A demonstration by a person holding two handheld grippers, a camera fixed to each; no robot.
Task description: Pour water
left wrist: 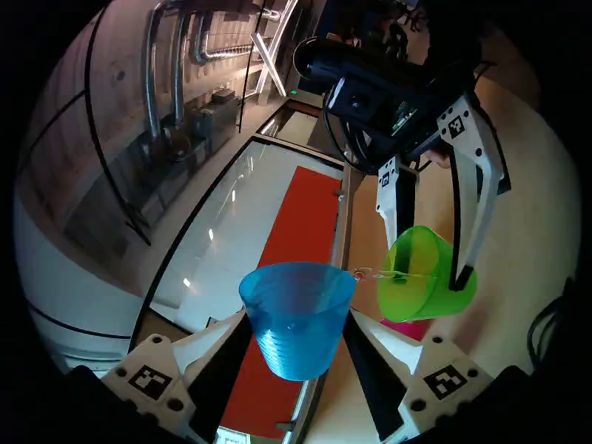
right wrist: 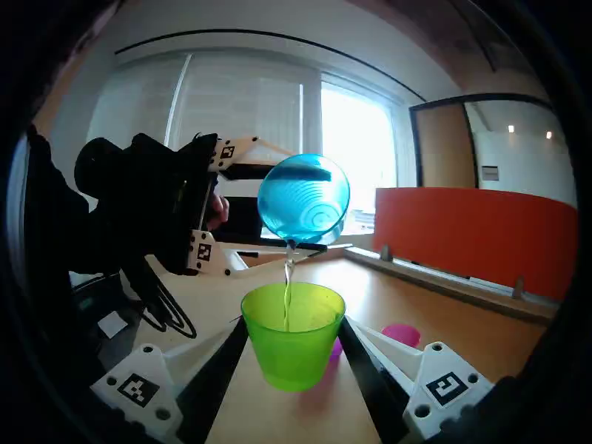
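The right tool [right wrist: 294, 337] is clamped on the green cup [right wrist: 292, 355], which stands upright. Just above the green cup, the left tool [left wrist: 296, 333] grips the blue cup [right wrist: 303, 198], tipped over, and a thin stream of water [right wrist: 287, 285] falls into the green cup. A pink cup [right wrist: 401, 334] sits on the worktop [right wrist: 414, 296] just behind the green cup, with an orange partition [right wrist: 481, 229] farther beyond.

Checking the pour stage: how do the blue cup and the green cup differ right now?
The blue cup is tipped over, the green cup stands upright. The blue cup sits higher, the green cup below it. A thin stream of water leaves the blue cup's rim and falls into the green cup. Both are translucent tapered plastic cups.
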